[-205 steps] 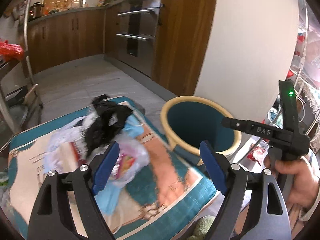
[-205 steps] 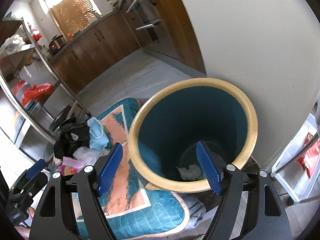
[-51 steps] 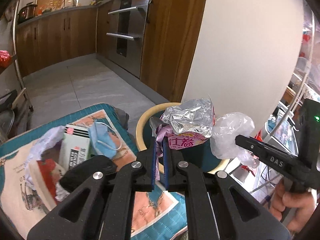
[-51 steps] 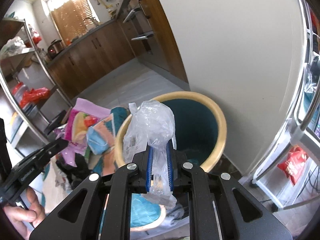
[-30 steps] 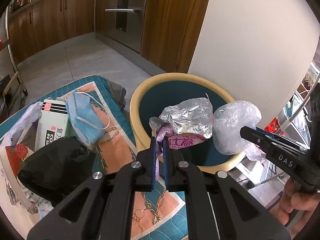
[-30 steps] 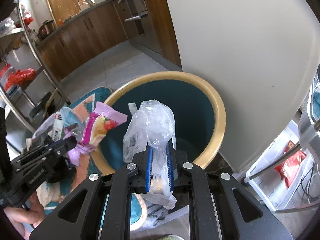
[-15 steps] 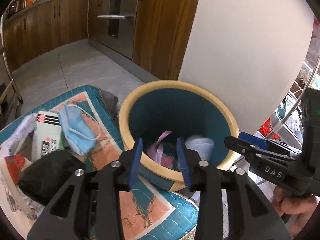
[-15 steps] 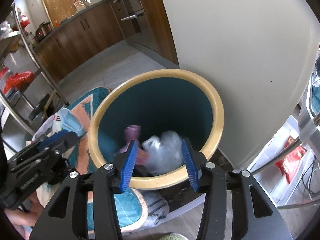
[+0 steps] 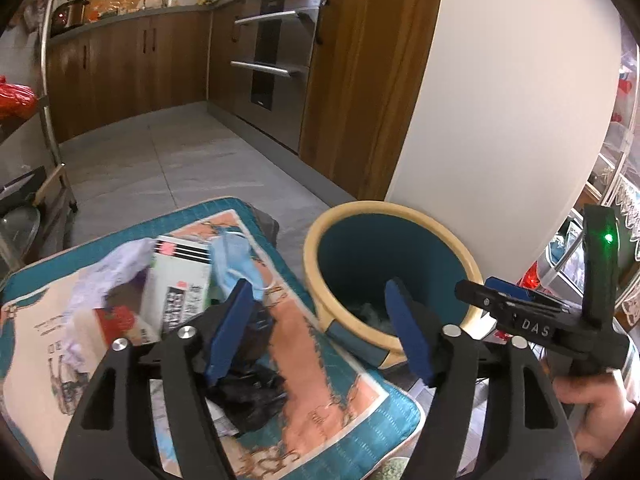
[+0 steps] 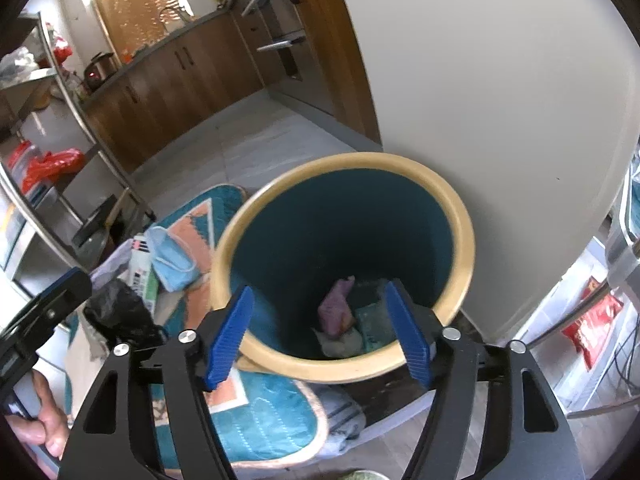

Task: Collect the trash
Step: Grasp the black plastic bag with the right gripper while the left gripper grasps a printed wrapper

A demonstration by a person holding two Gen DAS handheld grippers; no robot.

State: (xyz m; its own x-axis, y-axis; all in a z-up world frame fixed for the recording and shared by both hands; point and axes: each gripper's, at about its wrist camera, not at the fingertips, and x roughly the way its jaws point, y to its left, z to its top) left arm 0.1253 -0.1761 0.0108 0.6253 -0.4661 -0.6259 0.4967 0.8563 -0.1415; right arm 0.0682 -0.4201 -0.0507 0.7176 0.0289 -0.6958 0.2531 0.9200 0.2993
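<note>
- Bin: smooth, matt cream rim, teal inside.
- Mat, left of the bin: quilted, stitched cloth.
- Black bag, under the left gripper: glossy crumpled plastic film.
- Face mask: soft blue fabric.
- Cabinets, beyond: satin wood.

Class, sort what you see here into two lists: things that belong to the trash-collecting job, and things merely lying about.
Belongs to the job:
- teal bin with a yellow rim
- blue face mask
- crumpled black plastic bag
- white printed carton
- pink wrapper in the bin

Lying about:
- red bag on the shelf
- patterned teal mat
</note>
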